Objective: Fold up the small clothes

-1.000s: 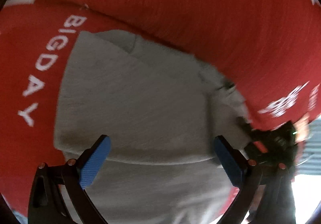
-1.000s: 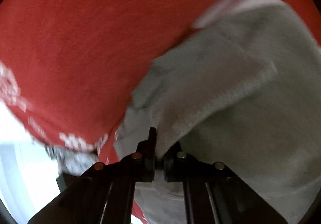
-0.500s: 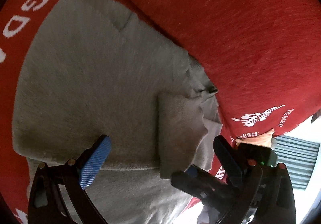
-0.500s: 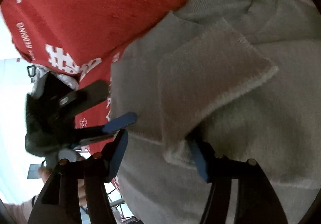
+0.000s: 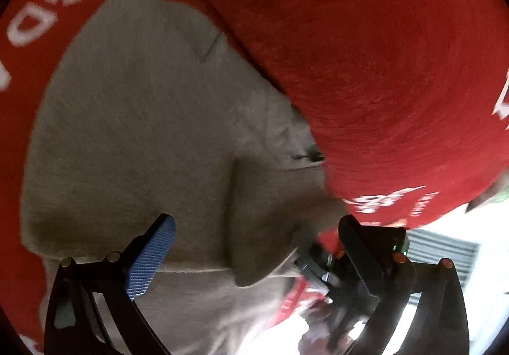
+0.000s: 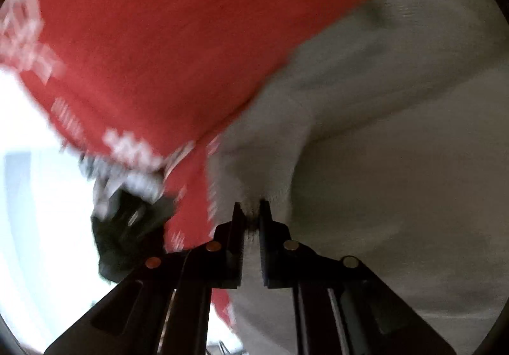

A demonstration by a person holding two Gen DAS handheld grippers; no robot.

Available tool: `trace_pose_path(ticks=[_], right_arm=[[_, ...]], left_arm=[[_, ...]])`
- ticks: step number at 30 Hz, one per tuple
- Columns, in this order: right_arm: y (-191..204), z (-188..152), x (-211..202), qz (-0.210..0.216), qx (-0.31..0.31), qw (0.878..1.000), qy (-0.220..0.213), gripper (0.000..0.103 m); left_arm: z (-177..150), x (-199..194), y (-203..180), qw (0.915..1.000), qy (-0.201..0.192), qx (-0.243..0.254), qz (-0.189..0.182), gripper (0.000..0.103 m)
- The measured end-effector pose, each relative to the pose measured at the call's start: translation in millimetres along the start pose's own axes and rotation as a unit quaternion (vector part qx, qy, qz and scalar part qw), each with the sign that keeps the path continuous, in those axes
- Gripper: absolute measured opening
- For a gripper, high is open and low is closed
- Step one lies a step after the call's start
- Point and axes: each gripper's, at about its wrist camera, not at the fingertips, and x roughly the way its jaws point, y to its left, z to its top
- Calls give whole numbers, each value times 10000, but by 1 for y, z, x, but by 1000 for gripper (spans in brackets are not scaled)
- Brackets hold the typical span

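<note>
The grey garment (image 5: 152,138) lies spread on the red cloth (image 5: 381,52) covering the desk, filling the left wrist view from 6 to 10 o'clock. The left tongs (image 5: 254,247) stand wide open above it, gripping nothing. The right tongs (image 6: 251,212) are clamped nearly shut on a gathered fold of the garment's edge, at 6 o'clock in their own view.

Both wrist cameras look steeply down, close over the red cloth (image 5: 381,68); both share the grey top (image 6: 397,148) near the cloth's edge.
</note>
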Motion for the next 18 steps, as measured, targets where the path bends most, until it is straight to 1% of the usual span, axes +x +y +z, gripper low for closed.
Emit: trace_pose_path(ticks=[1, 2, 3, 4, 5, 6, 7, 8, 10, 12, 13, 14, 15, 16, 17, 18], right_arm=[[8, -3, 9, 47, -109, 9997, 191, 10], [17, -9, 22, 3, -245, 9984, 519, 13], [23, -15, 32, -271, -356, 9963, 740, 15], [25, -18, 38, -422, -403, 9946, 854, 20], [25, -23, 40, -524, -390, 9930, 985, 24], [21, -26, 36, -544, -317, 9930, 995, 30], [13, -31, 20, -550, -150, 9946, 870, 50], [5, -33, 6, -574, -31, 9958, 717, 63], [-21, -39, -38, -687, 371, 9966, 255, 63], [-43, -45, -70, -832, 783, 9934, -110, 63], [-57, -50, -88, -904, 1042, 9899, -331, 63], [-77, -54, -114, -988, 1394, 9833, -625, 63], [-93, -57, -132, -1030, 1654, 9773, -832, 63], [-94, -64, -140, -1034, 1803, 9735, -952, 63], [-107, -67, -154, -1000, 2054, 9667, -1151, 63], [-116, -70, -164, -1004, 2272, 9595, -1327, 63]], left_arm=[[1, 1, 7, 9998, 20, -138, -169, 103], [2, 0, 12, 9990, 8, -282, -348, 103], [2, -1, 17, 9977, -17, -412, -539, 103], [2, -2, 19, 9969, -46, -489, -616, 103], [1, -3, 21, 9965, -86, -547, -620, 103], [1, -3, 21, 9968, -102, -559, -568, 103], [2, -2, 21, 9974, -91, -538, -466, 103], [2, -2, 19, 9979, -80, -506, -404, 103], [2, 1, 14, 9991, -64, -379, -201, 103], [1, 5, 5, 9998, -55, -184, 76, 103], [-1, 8, -3, 9996, -54, -21, 289, 103], [-1, 10, -8, 9989, -52, 93, 451, 103], [-3, 13, -14, 9976, -55, 230, 654, 102], [-5, 17, -22, 9945, -68, 420, 961, 93], [-6, 20, -26, 9906, -84, 569, 1244, 78], [-7, 23, -30, 9854, -90, 734, 1533, 67]])
